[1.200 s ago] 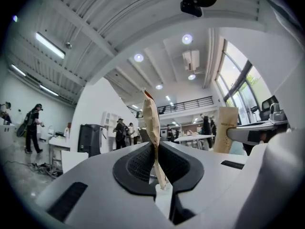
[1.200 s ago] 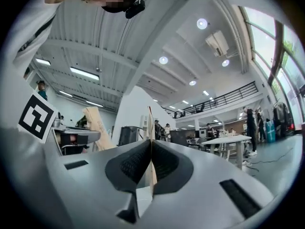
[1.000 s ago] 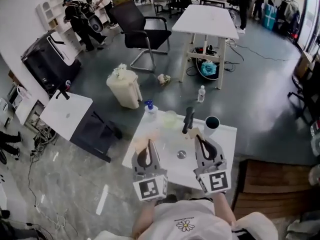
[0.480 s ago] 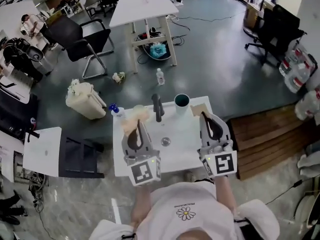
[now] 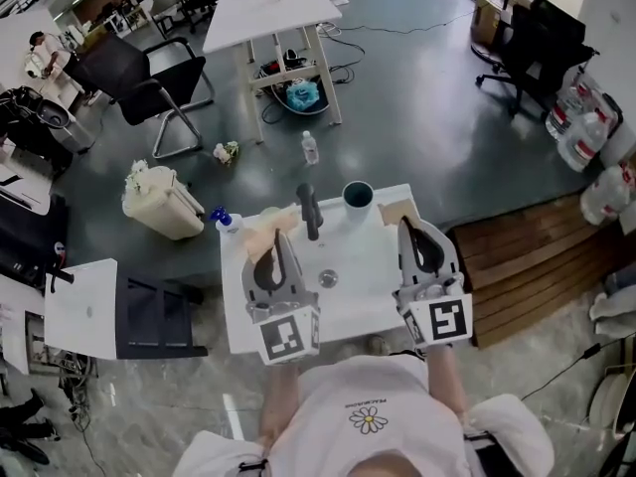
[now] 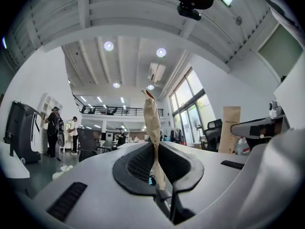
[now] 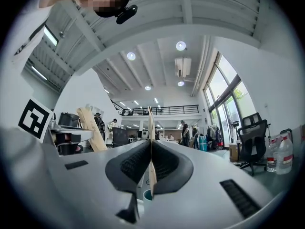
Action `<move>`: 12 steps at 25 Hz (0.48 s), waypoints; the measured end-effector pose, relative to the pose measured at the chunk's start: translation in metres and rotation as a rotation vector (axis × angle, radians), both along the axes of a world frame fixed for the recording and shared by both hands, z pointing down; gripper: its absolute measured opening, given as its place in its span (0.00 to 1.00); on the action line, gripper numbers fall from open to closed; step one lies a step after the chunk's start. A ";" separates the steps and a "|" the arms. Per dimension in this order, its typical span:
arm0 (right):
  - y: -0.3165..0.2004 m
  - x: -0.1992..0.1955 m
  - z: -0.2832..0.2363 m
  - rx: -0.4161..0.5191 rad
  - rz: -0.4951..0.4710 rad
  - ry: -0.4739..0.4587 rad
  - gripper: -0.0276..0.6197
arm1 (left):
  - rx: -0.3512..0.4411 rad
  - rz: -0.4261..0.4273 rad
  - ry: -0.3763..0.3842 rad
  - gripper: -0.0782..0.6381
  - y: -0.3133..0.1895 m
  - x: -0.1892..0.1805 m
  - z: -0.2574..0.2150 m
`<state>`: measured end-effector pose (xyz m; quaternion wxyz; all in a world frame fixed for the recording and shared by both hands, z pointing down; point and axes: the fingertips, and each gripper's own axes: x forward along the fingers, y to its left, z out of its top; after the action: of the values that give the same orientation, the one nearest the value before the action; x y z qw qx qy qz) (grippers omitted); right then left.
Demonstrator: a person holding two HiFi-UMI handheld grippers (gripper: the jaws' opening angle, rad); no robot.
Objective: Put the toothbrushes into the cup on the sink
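If you swing the left gripper [image 5: 275,246] toward the cup [image 5: 358,197] too quickly, its wrapped toothbrush [image 6: 152,128] could catch on the faucet [image 5: 310,212], which stands between them. The packet is pinched only at its lower end, so it may also pivot or slip. The left jaws are closed tight on that tan packet (it rises well above them). The right gripper [image 5: 409,235] likewise clamps a second wrapped toothbrush [image 7: 150,142], near the cup at the back of the sink [image 5: 298,316].
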<state>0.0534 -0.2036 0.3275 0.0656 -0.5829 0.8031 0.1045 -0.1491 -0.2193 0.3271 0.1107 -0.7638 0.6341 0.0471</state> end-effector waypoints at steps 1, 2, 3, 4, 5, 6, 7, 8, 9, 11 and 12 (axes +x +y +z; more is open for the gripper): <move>-0.001 -0.001 0.000 0.003 -0.003 -0.002 0.06 | 0.002 0.003 -0.006 0.16 0.000 0.001 0.000; -0.002 -0.003 0.000 0.006 -0.006 -0.004 0.06 | 0.004 0.006 -0.006 0.16 0.000 0.001 -0.001; -0.002 -0.004 -0.001 0.010 -0.007 -0.006 0.06 | 0.005 0.006 0.005 0.16 -0.001 0.001 -0.001; -0.004 -0.004 -0.001 0.012 -0.008 -0.009 0.06 | 0.004 0.003 0.023 0.16 -0.002 0.000 -0.002; -0.005 -0.005 -0.001 0.013 -0.009 -0.013 0.06 | 0.001 -0.001 0.034 0.16 -0.003 0.000 -0.002; -0.007 -0.005 -0.001 0.013 -0.011 -0.016 0.06 | -0.002 -0.004 0.033 0.16 -0.005 -0.001 -0.001; -0.009 -0.005 -0.001 0.014 -0.013 -0.017 0.06 | -0.005 -0.009 0.030 0.16 -0.006 -0.002 -0.001; -0.011 -0.005 -0.002 0.016 -0.016 -0.018 0.06 | -0.007 -0.013 0.033 0.16 -0.007 -0.003 -0.001; -0.014 -0.006 -0.002 0.020 -0.020 -0.020 0.06 | -0.008 -0.017 0.039 0.16 -0.008 -0.004 -0.001; -0.022 -0.006 -0.003 0.025 -0.027 -0.021 0.06 | -0.011 -0.025 0.038 0.16 -0.010 -0.006 0.000; -0.028 -0.006 -0.003 0.025 -0.030 -0.021 0.06 | -0.014 -0.028 0.028 0.16 -0.010 -0.007 0.002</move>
<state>0.0477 -0.2313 0.3247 0.0829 -0.5711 0.8096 0.1073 -0.1558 -0.2295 0.3296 0.0971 -0.7550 0.6464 0.0520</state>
